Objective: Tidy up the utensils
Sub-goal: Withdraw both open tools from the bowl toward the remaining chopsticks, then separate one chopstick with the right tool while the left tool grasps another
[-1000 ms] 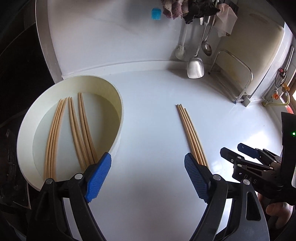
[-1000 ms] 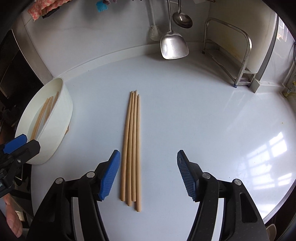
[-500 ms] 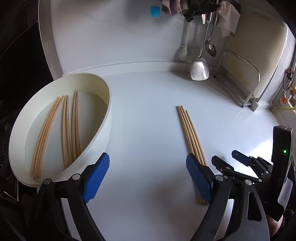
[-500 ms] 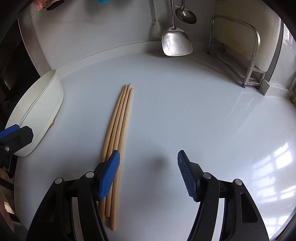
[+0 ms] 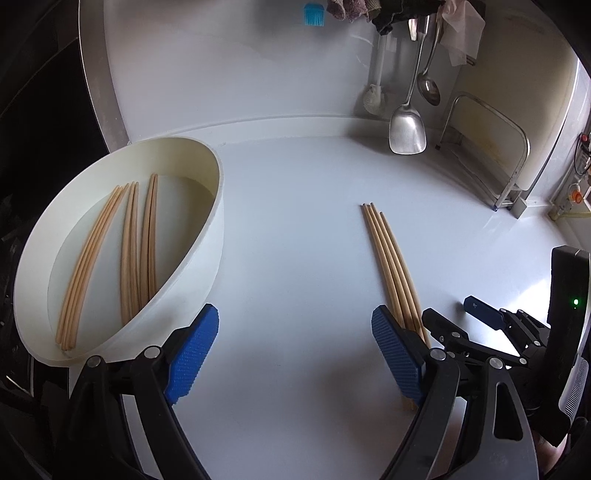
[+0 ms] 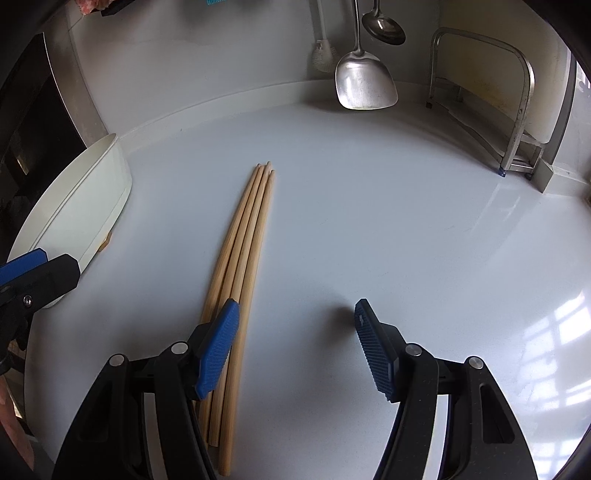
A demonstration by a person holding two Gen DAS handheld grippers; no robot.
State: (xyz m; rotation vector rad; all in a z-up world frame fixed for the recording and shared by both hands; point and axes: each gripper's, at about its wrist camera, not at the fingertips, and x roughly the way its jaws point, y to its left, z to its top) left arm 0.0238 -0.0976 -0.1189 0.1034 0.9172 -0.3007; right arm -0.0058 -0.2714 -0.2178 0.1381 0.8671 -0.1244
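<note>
Several wooden chopsticks (image 5: 389, 258) lie in a tight bundle on the white counter; the right wrist view shows them (image 6: 247, 240) too. A round white tub (image 5: 218, 221) at the left holds several more chopsticks (image 5: 129, 243). My left gripper (image 5: 295, 354) is open and empty over the counter between tub and bundle. My right gripper (image 6: 295, 347) is open and empty, its left finger over the bundle's near end. It also shows at the right of the left wrist view (image 5: 465, 317).
A steel spatula (image 6: 364, 81), a ladle (image 6: 384, 26) and a brush (image 6: 325, 55) hang on the back wall. A metal rack (image 6: 517, 110) stands at the back right. The tub (image 6: 88, 199) sits near the counter's left edge.
My right gripper has shifted right, so the bundle now lies under its left finger instead of between the fingers. My left gripper has moved slightly back and right from the tub.
</note>
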